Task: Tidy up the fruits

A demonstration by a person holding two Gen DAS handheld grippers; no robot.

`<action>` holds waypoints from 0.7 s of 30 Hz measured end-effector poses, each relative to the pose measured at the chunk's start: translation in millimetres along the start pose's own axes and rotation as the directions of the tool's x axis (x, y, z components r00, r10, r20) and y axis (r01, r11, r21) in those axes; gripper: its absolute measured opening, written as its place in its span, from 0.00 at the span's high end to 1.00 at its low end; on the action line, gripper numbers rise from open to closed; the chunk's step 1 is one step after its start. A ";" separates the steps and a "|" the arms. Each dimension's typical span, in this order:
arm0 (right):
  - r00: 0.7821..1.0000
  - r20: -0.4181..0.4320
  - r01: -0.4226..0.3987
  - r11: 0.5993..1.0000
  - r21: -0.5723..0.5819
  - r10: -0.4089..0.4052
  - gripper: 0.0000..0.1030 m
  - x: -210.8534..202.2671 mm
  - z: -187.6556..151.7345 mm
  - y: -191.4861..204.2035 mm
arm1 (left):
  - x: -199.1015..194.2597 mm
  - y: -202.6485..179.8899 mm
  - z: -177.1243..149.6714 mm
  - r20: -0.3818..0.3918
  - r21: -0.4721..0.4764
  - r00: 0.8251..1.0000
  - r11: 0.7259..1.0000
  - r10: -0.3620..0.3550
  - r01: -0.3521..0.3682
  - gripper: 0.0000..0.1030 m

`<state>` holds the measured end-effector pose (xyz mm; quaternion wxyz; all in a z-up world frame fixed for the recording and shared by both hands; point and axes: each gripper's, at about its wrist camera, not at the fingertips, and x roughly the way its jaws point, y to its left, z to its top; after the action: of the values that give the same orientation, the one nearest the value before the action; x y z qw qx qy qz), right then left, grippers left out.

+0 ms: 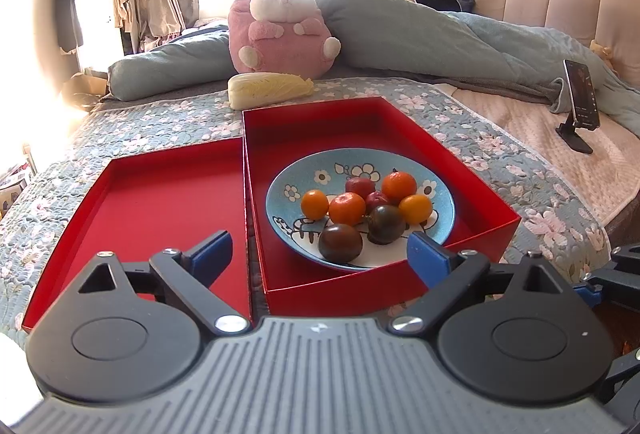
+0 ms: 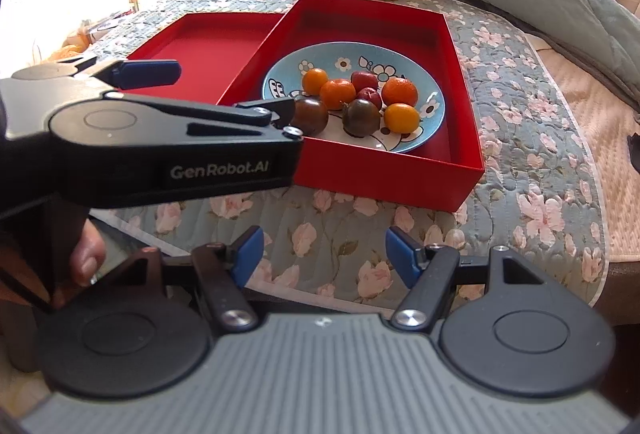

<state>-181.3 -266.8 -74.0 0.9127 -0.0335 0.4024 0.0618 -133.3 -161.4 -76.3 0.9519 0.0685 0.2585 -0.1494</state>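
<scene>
Blue plate [image 1: 280, 201] of fruits [image 1: 347, 208]

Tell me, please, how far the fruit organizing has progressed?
Nothing looks done: all eight fruits still sit on the blue plate in the deeper red box. The shallow red tray holds nothing. The left gripper and right gripper are open and empty. All sorting remains.

right gripper [image 2: 324, 254] sits low at 6 o'clock, jaws wide apart over the flowery bedspread [image 2: 520, 137]. left gripper [image 2: 208, 89] pokes in from 9 o'clock, reaching the fruit plate [image 2: 434, 113] inside the red box [image 2: 460, 49].
</scene>
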 end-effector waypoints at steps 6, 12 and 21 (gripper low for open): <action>1.000 -0.004 0.001 1.000 0.004 -0.001 0.32 0.6 -1.6 -1.6 | -0.5 0.1 0.2 0.001 -0.001 1.000 1.000 0.002 -0.002 0.05; 1.000 -0.006 0.003 1.000 0.010 -0.003 0.32 1.7 -3.7 -3.9 | -3.0 0.4 1.6 0.038 0.015 0.998 0.999 -0.048 0.048 0.06; 1.000 0.002 0.009 0.999 0.033 -0.009 0.32 1.4 -4.5 -10.2 | -7.5 -3.8 0.9 0.082 0.050 0.991 0.994 -0.103 0.099 0.07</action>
<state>-182.2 -277.3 -77.9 0.9140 -0.0202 0.4021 0.0509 -140.2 -163.4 -71.9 0.9514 0.0707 0.2177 -0.2059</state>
